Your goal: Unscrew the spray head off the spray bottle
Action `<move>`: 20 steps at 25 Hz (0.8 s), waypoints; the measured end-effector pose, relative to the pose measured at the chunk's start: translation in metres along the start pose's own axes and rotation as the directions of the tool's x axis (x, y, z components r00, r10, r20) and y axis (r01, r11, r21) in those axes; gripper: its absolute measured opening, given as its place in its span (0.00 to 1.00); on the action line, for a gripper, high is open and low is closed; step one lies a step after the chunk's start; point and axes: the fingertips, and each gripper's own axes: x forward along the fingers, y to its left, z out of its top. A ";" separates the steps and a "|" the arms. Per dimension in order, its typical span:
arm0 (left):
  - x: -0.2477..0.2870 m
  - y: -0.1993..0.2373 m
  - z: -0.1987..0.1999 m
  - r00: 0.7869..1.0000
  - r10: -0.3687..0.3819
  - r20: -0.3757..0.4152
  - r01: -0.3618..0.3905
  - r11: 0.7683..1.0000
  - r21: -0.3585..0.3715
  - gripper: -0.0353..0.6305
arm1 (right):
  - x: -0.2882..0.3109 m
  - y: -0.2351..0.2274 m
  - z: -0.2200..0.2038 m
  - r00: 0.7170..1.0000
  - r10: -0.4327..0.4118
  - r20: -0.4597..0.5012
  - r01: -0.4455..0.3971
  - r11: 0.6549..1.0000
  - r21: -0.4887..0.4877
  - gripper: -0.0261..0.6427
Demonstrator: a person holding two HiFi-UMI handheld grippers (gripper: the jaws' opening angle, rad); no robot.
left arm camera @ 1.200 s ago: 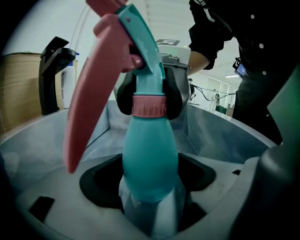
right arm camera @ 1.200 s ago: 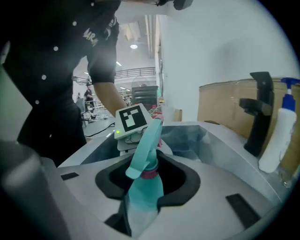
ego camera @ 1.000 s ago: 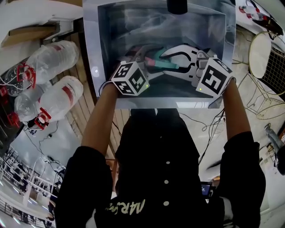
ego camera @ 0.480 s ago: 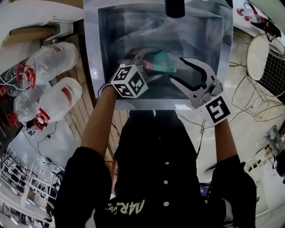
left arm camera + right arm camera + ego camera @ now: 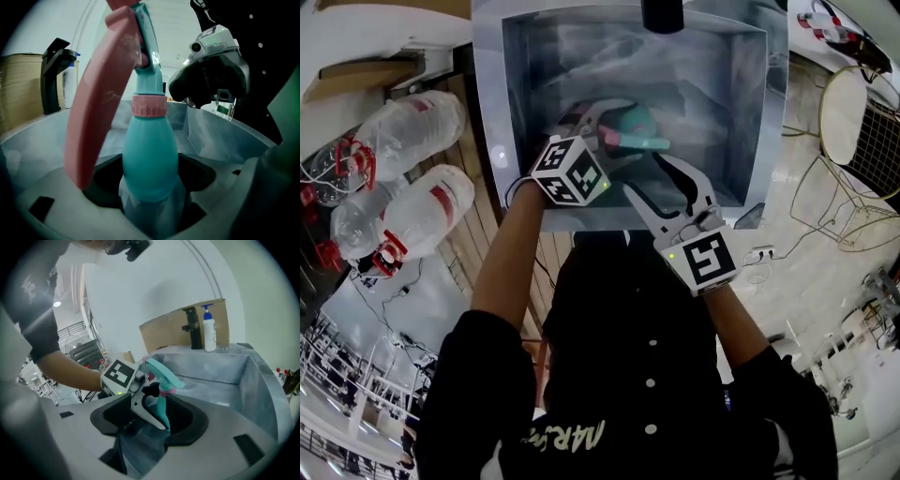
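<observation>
Gripping the spray bottle [image 5: 150, 159] low on its body, the left gripper [image 5: 150, 208] held it roughly upright over the basin of the stainless-steel sink [image 5: 492, 112], jaws closed against the bottle's sides. The bottle was teal and rounded, narrowing to a ribbed pink collar [image 5: 148, 105]. Above that sat the teal spray head [image 5: 149, 47], on the neck, with a long pink trigger [image 5: 101, 98] hanging down one side. The right gripper [image 5: 642, 172] was near the bottle but not touching it, by the sink's front edge. Its jaws had just been opening and stood wide apart with nothing between them.

From the head view the bottle's body was mostly hidden behind the left gripper and its marker cube [image 5: 572, 171], leaving only the head and a bit of pink. The left gripper view cut off the top of the spray head at the frame edge, and the bottle's base was lost in a pale blur between the jaws.

Only the right gripper view showed the nozzle in profile, along with a black faucet [image 5: 191, 329], a white pump bottle [image 5: 209, 331] and a sheet of cardboard [image 5: 164, 333] behind the sink. Only the head view showed the large clear water bottles [image 5: 417, 122] lying left of the sink.
</observation>
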 end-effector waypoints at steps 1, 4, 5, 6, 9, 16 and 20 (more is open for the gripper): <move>0.000 0.000 0.000 1.000 0.002 0.003 -0.002 1.000 -0.001 0.62 | 0.004 -0.001 0.001 1.000 -0.012 -0.005 0.012 1.000 0.013 0.41; 0.000 0.001 -0.001 1.000 0.006 0.009 -0.006 1.000 -0.005 0.62 | 0.012 -0.004 0.006 0.999 -0.047 -0.004 0.047 0.999 -0.013 0.44; 0.000 0.001 -0.001 1.000 0.006 0.010 -0.006 1.000 -0.006 0.62 | 0.014 -0.005 0.006 0.998 -0.057 -0.008 0.057 0.998 -0.012 0.45; 0.000 0.001 -0.001 1.000 0.007 0.010 -0.007 1.000 -0.010 0.62 | 0.015 -0.007 0.006 0.998 -0.066 -0.013 0.066 0.998 -0.002 0.46; 0.000 0.001 0.000 1.000 0.011 0.010 -0.010 1.000 -0.023 0.62 | 0.017 -0.012 0.009 0.996 -0.088 -0.009 0.088 0.996 0.020 0.46; 0.000 0.000 -0.001 1.000 0.015 0.002 -0.015 1.000 -0.018 0.62 | 0.023 -0.011 0.013 0.998 -0.059 0.018 0.059 0.998 0.005 0.53; 0.000 0.002 0.000 1.000 0.014 0.004 -0.014 1.000 -0.025 0.62 | 0.025 -0.009 0.019 0.998 -0.025 0.057 0.024 0.999 0.024 0.57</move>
